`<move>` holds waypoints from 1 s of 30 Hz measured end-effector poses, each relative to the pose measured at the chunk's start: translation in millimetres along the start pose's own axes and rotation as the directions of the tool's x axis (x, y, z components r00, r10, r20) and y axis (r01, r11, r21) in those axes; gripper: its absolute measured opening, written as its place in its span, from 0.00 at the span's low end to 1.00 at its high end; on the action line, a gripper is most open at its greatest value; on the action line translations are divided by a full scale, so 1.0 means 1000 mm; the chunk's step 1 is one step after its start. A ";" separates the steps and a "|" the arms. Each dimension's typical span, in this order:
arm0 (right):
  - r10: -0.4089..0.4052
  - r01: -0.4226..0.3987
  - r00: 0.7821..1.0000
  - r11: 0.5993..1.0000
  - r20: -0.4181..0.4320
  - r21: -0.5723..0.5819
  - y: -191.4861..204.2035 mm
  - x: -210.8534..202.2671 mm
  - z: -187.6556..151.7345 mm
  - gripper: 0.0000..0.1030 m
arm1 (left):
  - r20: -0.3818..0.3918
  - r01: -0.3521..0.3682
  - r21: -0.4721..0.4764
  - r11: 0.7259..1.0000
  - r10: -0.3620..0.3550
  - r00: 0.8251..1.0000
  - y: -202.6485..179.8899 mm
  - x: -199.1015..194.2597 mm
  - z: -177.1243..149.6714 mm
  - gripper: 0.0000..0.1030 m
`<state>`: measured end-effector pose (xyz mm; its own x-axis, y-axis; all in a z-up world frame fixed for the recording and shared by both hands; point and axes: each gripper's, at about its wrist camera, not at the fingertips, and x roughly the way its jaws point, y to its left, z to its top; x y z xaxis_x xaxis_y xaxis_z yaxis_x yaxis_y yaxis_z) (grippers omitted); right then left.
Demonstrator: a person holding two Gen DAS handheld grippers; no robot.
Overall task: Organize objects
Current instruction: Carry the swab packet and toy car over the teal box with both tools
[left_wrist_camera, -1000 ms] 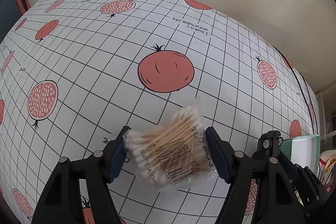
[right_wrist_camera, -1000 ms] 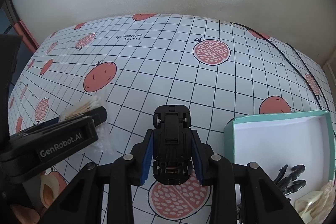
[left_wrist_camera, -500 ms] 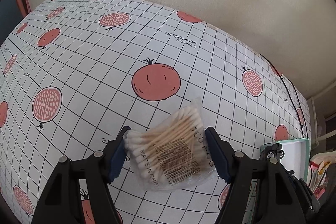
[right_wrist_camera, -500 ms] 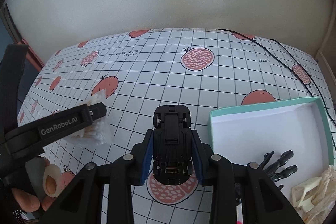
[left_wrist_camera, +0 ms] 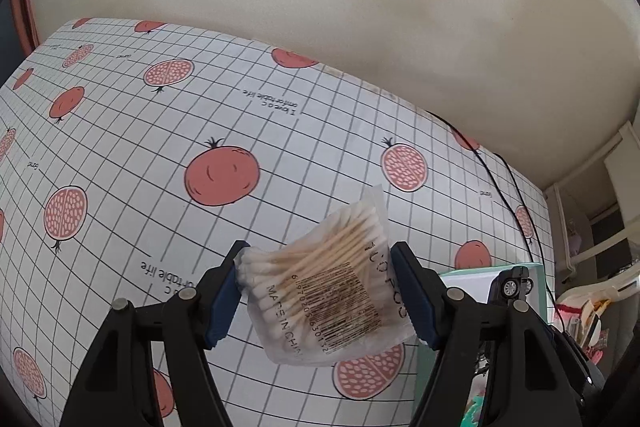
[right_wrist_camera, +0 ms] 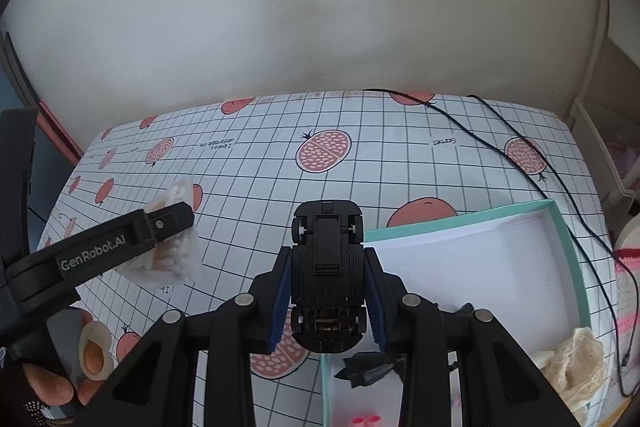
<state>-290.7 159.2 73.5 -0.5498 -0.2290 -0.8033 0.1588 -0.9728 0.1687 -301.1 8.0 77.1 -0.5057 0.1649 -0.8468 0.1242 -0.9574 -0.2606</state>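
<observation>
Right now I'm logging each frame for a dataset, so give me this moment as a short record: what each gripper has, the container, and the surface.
left gripper: shut on bag of cotton swabs, held above the tablecloth
right gripper: shut on black toy car, underside facing the camera
container: teal box, open, white inside, partly filled
surface: grid tablecloth with pomegranate print
other: black cable across the cloth

Box (right_wrist_camera: 568,269) contents partly hidden behind the jaws.
</observation>
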 end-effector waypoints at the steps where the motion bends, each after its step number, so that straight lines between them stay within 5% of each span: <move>1: -0.006 0.006 1.000 1.000 0.002 0.002 -0.005 -0.002 0.000 0.35 | 0.002 0.001 0.012 1.000 -0.001 1.000 -0.007 0.000 -0.001 0.70; 17: -0.063 0.060 0.998 0.982 0.011 0.177 -0.108 -0.025 0.003 0.35 | -0.049 0.075 0.187 0.979 -0.067 0.997 -0.110 0.022 -0.041 0.70; 30: -0.108 0.115 0.993 0.974 -0.048 0.196 -0.132 -0.003 -0.009 0.35 | -0.082 0.072 0.254 0.964 -0.052 0.995 -0.135 0.045 -0.060 0.71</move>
<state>-302.1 288.2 48.4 -0.5236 -0.1209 -0.8433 -0.0698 -0.9805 0.1838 -289.6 159.0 46.0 -0.4397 0.2336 -0.8672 -0.1334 -0.9719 -0.1941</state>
